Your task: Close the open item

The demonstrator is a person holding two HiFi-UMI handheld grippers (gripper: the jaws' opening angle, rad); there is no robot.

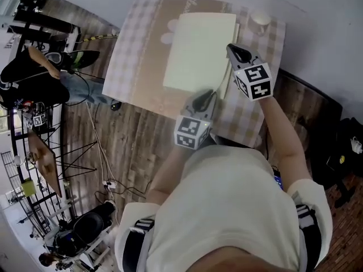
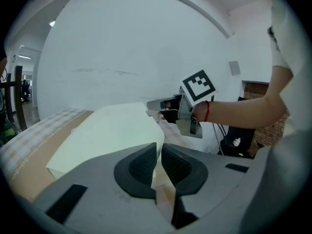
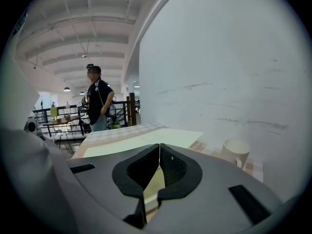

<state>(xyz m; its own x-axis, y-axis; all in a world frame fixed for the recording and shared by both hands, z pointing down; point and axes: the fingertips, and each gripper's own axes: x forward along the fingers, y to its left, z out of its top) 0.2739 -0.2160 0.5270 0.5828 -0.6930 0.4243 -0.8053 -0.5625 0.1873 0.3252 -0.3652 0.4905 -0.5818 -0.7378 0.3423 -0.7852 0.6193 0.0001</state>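
Book (image 1: 198, 44) lying on the checked table (image 1: 133, 67), its cover pinched in both my claws.
My left gripper (image 2: 158, 161) has its jaws all but together on the thin pale cover (image 2: 109, 135), which spreads ahead and to its left. My right gripper (image 3: 159, 165) is nipped onto the same sheet's edge. Farther off, to the right claw's right, a mug (image 3: 235, 152) stands by the wall (image 3: 219, 57).
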